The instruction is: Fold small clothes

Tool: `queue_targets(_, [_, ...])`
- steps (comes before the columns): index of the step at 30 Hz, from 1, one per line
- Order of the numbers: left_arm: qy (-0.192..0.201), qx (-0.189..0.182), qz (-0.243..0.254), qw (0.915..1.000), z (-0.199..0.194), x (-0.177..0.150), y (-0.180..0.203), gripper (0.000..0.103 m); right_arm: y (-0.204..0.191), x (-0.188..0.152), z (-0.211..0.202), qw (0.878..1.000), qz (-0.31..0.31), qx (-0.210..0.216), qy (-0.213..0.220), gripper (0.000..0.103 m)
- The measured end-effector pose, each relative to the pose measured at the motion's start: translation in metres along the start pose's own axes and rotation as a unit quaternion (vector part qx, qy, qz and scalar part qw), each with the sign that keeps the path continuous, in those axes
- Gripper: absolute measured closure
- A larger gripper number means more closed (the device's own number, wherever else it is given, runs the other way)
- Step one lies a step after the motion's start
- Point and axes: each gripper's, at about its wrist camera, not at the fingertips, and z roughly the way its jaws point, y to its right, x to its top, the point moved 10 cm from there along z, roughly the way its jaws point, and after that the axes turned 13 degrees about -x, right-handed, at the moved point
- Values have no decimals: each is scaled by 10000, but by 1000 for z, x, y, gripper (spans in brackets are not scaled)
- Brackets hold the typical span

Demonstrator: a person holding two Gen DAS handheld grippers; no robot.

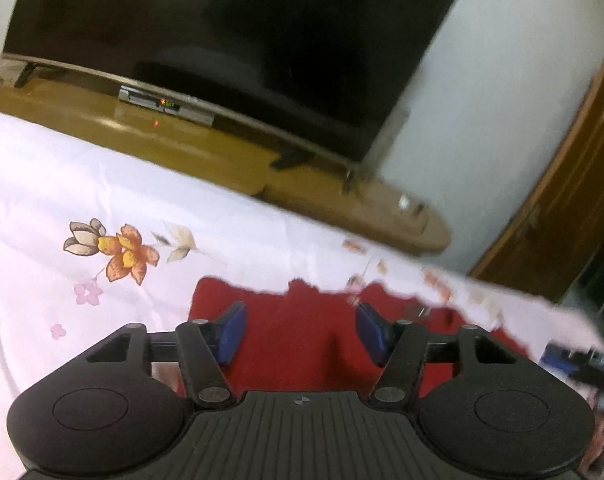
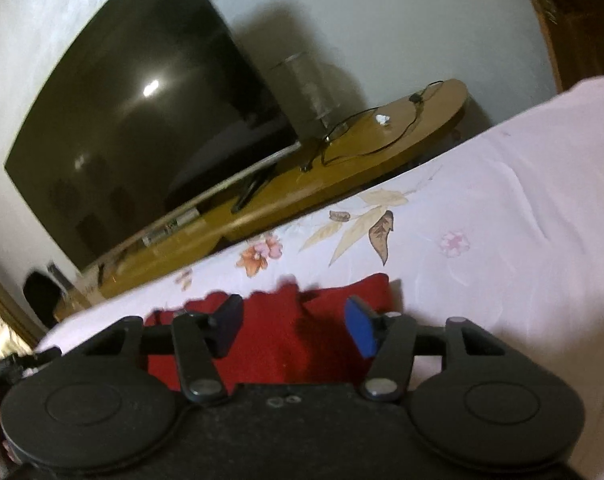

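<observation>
A: Starting on the left, what is the left hand-held gripper [image 1: 301,334] doing?

B: Its jaws stand apart over the red garment [image 1: 294,344], with nothing pinched between the blue pads [image 1: 232,338]. The cloth lies on the bed [image 1: 102,184], on the floral sheet, close to the bed's far edge.

A: And the right hand-held gripper [image 2: 293,330]?

B: The same: jaws apart, pads clear of the red cloth, which lies flat under it. It sits over the garment's right end, whose corner stops just short of the leaf print [image 2: 366,224].

A: Which step is this?

B: I judge a fold has just been laid down, or a fresh grip is about to be taken. The next move calls for closing on an edge at each end together.

A: Any room?

B: Bare sheet opens to both sides. Past the far edge stand the TV stand [image 2: 342,168] and television [image 1: 230,48], well apart.
</observation>
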Motion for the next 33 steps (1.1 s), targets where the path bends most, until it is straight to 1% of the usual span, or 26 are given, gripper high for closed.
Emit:
queue_targets(2, [-292,112,131,9994,7,-6,-3,49,-5,-2,6,9994,-330,-126,-44,50])
queue_targets(4, [-536,219,281,9979,13,-12,-4,56,-14,-7,13,9978,-629,-163,-112,55])
queue_targets(5, [-630,296,395,9968,16,-15,-3,61,-18,-10,17,9962,-827,-206,-165,56])
queue_targets(6, [-659,391,555,9955,19,-18,-2,66,-23,-14,22,9936,-1061,-298,-234,59])
queue_targets(7, [-644,471,685,9945,20,-18,-1,72,-26,-19,26,9900,-1312,-420,-292,64])
queue_targets(8, [-618,556,797,9934,21,-18,0,81,-29,-23,30,9858,-1558,-551,-309,66])
queue_targets(9, [-568,577,832,9932,20,-18,2,90,-33,-25,33,9806,-1815,-694,-254,72])
queue_targets(10, [-490,615,880,9930,19,-17,4,95,-35,-27,34,9763,-2006,-794,-163,82])
queue_targets(11, [-374,665,946,9926,16,-14,6,98,-36,-27,34,9733,-2122,-876,-75,87])
queue_targets(12, [-252,683,996,9924,13,-10,8,99,-38,-25,32,9705,-2208,-969,63,94])
queue_targets(14, [95,660,1161,9910,3,-1,17,99,-38,-17,23,9698,-2164,-1061,375,95])
queue_targets(16, [396,619,1311,9887,-2,10,25,99,-39,-6,13,9703,-2077,-1047,660,95])
queue_targets(18, [513,708,1386,9865,-1,18,26,99,-39,3,5,9695,-2035,-1050,876,95])
queue_targets(19, [503,768,1403,9859,2,19,24,99,-38,5,5,9687,-2024,-1091,933,95])
queue_targets(21, [193,865,1274,9879,15,12,11,99,-32,7,11,9663,-2008,-1274,982,95])
queue_targets(22, [-44,988,1253,9872,23,3,2,99,-27,5,18,9669,-1979,-1346,882,95])
queue_targets(23, [-250,1031,1131,9879,31,-5,-5,99,-22,-4,31,9676,-2007,-1409,597,95])
queue_targets(24, [-225,1013,1053,9890,31,-1,-5,98,-16,-15,44,9660,-2085,-1503,281,94])
queue_targets(25, [-259,1043,1030,9889,32,0,-6,98,-13,-21,49,9646,-2130,-1546,177,94])
queue_targets(26, [-262,1046,1065,9885,33,0,-6,97,-13,-19,48,9650,-2114,-1534,243,93])
queue_targets(28, [-177,1002,964,9901,27,2,-8,87,-14,-17,48,9650,-2135,-1507,227,88])
queue_targets(29, [0,1017,805,9916,19,6,-10,71,-13,-16,45,9649,-2140,-1500,257,84])
queue_targets(30, [310,1031,659,9920,6,12,-10,62,-12,-13,38,9658,-2095,-1485,356,76])
queue_targets(31, [601,968,630,9915,-7,17,-5,59,-13,-11,29,9677,-2028,-1417,479,72])
queue_targets(32, [808,870,684,9906,-14,23,4,59,-16,-6,18,9699,-1968,-1298,603,72])
queue_targets(33, [862,751,788,9903,-14,25,16,59,-22,-4,11,9708,-1981,-1169,679,72])
